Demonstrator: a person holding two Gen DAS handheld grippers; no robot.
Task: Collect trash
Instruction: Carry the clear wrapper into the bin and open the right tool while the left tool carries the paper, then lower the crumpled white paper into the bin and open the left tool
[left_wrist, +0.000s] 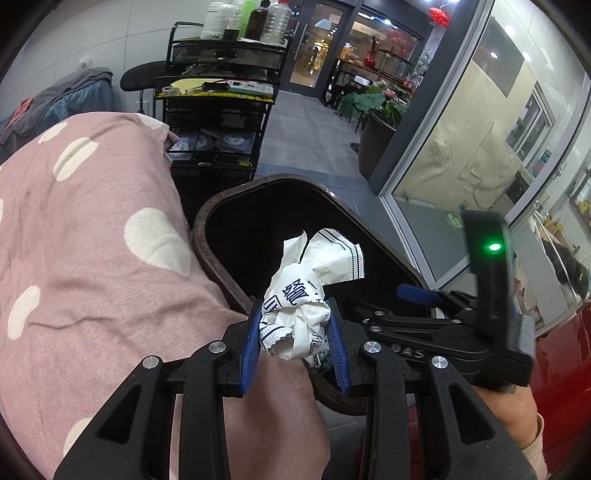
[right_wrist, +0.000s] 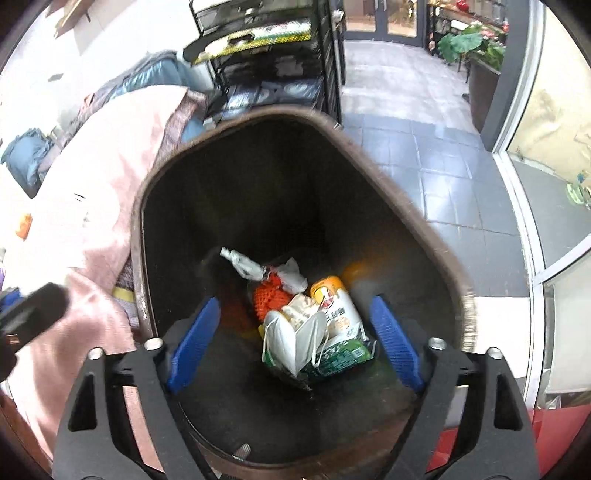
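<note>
My left gripper (left_wrist: 295, 325) is shut on a crumpled white paper wrapper (left_wrist: 306, 295) with blue print, held at the near rim of a dark brown trash bin (left_wrist: 207, 229). My right gripper (right_wrist: 295, 332) is open and empty, its blue pads (right_wrist: 194, 343) inside the mouth of the same bin (right_wrist: 147, 206). At the bin's bottom lie a white face mask (right_wrist: 295, 343), a green and white carton (right_wrist: 340, 332), an orange net (right_wrist: 269, 299) and other scraps. The right gripper also shows in the left wrist view (left_wrist: 417, 293), over the bin.
A pink blanket with white dots (left_wrist: 92, 240) covers a surface left of the bin. A black shelf cart (left_wrist: 218, 110) with bottles stands behind. Grey tiled floor (right_wrist: 424, 147), a glass wall (left_wrist: 480, 147) on the right and potted plants (left_wrist: 373, 103) lie beyond.
</note>
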